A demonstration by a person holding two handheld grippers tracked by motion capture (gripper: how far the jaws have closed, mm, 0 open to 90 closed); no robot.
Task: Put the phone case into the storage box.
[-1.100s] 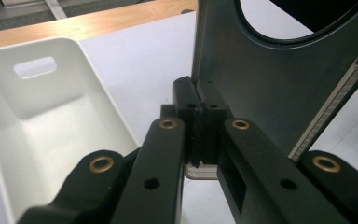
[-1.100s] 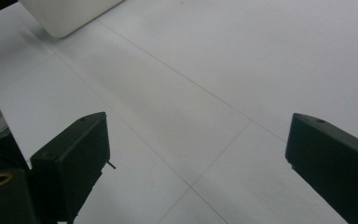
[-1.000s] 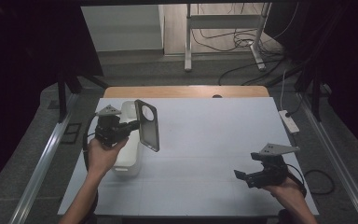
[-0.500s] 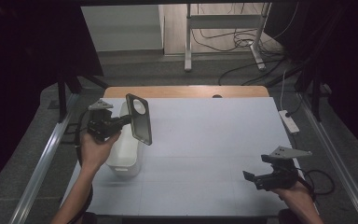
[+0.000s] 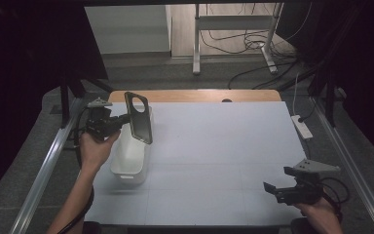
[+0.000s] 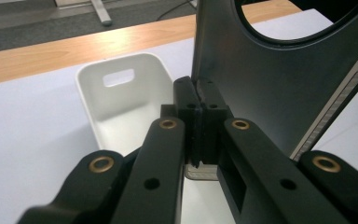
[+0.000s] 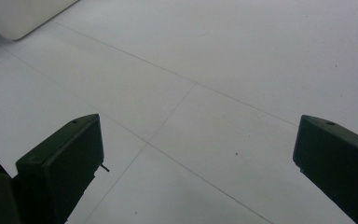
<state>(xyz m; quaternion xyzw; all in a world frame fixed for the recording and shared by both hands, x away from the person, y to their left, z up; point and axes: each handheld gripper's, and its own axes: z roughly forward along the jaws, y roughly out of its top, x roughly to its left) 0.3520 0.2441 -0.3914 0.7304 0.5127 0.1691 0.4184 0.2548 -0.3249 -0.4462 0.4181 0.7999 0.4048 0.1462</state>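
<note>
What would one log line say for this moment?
left gripper: shut on phone case, above white bin | right gripper: open, empty, over table

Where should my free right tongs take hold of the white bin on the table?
Grip the white bin by its near short wall, coming from above with one jaw inside and one outside. It lies open-topped and lengthwise away from you; the left tongs hold the dark phone case over its far end, so the near rim looks freest for the right tongs.
</note>
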